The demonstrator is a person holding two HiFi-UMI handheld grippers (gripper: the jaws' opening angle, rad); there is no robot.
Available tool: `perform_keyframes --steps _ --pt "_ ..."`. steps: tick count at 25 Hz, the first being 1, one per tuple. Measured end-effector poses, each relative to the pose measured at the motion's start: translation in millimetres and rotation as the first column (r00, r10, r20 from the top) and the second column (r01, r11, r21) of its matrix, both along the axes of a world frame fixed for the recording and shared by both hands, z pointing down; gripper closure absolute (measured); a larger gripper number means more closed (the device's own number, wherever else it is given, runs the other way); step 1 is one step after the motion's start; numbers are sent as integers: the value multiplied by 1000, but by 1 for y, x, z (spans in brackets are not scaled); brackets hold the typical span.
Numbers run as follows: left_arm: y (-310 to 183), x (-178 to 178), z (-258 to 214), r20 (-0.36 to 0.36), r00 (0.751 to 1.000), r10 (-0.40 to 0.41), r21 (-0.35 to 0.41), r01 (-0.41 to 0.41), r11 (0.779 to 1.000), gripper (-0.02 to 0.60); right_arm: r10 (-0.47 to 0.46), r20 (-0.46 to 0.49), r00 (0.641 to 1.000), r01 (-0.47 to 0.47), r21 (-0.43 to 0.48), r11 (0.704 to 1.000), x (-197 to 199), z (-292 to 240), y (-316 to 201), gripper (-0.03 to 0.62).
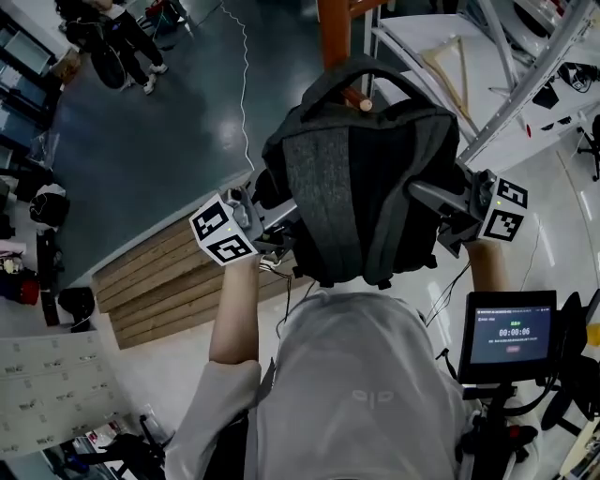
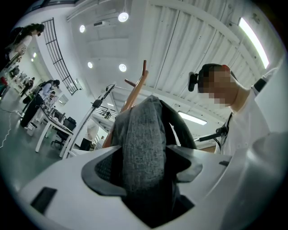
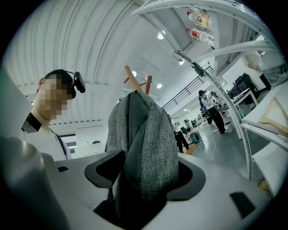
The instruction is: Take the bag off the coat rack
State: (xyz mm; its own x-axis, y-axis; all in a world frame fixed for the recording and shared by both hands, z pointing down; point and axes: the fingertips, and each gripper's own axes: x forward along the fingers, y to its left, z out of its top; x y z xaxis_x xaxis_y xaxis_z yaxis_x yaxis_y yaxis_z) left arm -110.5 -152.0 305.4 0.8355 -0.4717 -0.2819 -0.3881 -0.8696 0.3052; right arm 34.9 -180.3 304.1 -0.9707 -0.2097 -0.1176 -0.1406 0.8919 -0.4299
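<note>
A grey and black backpack [image 1: 356, 187] hangs by its top loop on a peg [image 1: 354, 98] of the wooden coat rack [image 1: 333, 28]. My left gripper [image 1: 272, 225] is shut on the bag's left side. My right gripper [image 1: 441, 211] is shut on its right side. In the left gripper view the grey fabric [image 2: 144, 143] fills the gap between the jaws, with the rack's pegs [image 2: 137, 85] rising behind it. The right gripper view shows the same: bag fabric [image 3: 144, 143] pinched between the jaws, a wooden peg [image 3: 130, 74] above it.
A stack of wooden planks [image 1: 159, 281] lies on the floor at lower left. A white metal shelf frame [image 1: 506, 75] stands at the upper right. A small screen [image 1: 511, 333] sits on a stand at the right. People [image 1: 122, 37] stand far off at the top left.
</note>
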Motion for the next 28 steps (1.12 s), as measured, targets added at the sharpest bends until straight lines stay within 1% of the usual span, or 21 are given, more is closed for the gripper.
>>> perform_keyframes --steps 3,6,11,14,17,20,22,26,28 --pt "-1 6 -8 17 1000 3 -13 -3 1000 285 3 17 1000 -3 -12 1000 6 -5 -1 281" --pt "3 12 -21 29 999 16 -10 -16 1000 285 9 32 999 -9 -8 1000 12 -15 5 281" --pt "4 25 -38 32 999 37 10 -38 999 285 25 42 999 -25 17 1000 26 -31 7 281" --pt "-1 35 -42 34 998 56 0 -56 998 285 50 43 998 -51 12 999 36 -35 5 281" --pt "1 41 -44 35 993 109 -11 -108 994 285 108 43 993 -108 1 994 43 -37 16 281" --pt "16 34 -50 28 983 181 -8 -181 983 285 184 37 982 -184 3 983 37 -43 42 281" --pt "18 37 -49 24 975 220 -7 -220 975 285 222 34 975 -222 4 975 39 -43 50 281" --pt "6 61 -39 17 958 288 -15 -287 958 285 291 24 956 -291 -3 957 62 -34 47 281" --pt "9 76 -34 18 945 326 -22 -326 945 285 330 25 944 -330 -11 944 77 -29 55 281"
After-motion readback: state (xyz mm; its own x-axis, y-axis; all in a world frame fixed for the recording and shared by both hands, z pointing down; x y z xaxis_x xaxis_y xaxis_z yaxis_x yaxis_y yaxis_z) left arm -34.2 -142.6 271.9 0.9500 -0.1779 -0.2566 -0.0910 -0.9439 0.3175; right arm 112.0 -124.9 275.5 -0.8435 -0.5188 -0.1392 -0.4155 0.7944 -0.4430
